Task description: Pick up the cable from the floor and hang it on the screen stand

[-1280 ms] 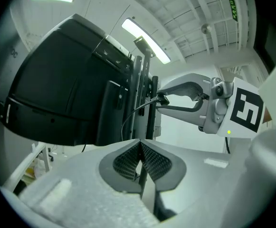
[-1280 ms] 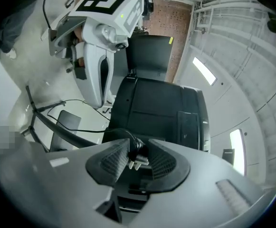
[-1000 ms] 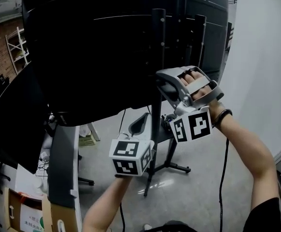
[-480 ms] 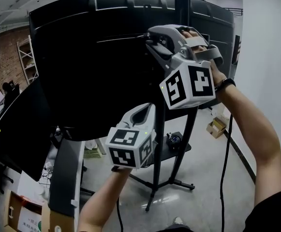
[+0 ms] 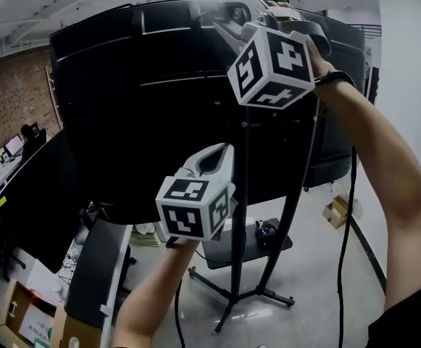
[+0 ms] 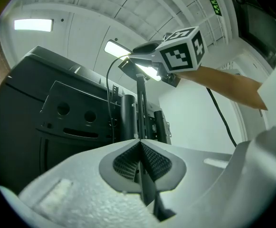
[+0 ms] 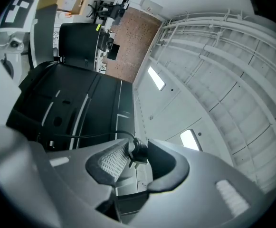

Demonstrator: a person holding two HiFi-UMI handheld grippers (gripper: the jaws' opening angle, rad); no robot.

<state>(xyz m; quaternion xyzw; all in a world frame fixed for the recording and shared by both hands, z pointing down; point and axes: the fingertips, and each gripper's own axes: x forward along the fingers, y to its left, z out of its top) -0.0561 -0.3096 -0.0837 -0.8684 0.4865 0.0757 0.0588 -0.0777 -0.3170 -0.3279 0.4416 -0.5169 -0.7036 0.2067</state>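
Note:
The thin black cable ends in a dark plug pinched between the pads of my right gripper, which is shut on it. That gripper is raised to the top edge of the big black screen, beside the stand's upright post. The cable hangs down along the right forearm. In the left gripper view the cable loops from the right gripper's tip down the screen's back. My left gripper is lower, shut and empty, pointing up at the post.
A second dark monitor stands at the left over cardboard boxes. The stand's tray carries a small dark object. A small box lies on the floor by the white wall. A brick wall is far left.
My right gripper has risen with the cable from mid-height on the stand to the screen's top edge. The head view has tilted up. The left gripper has barely moved.

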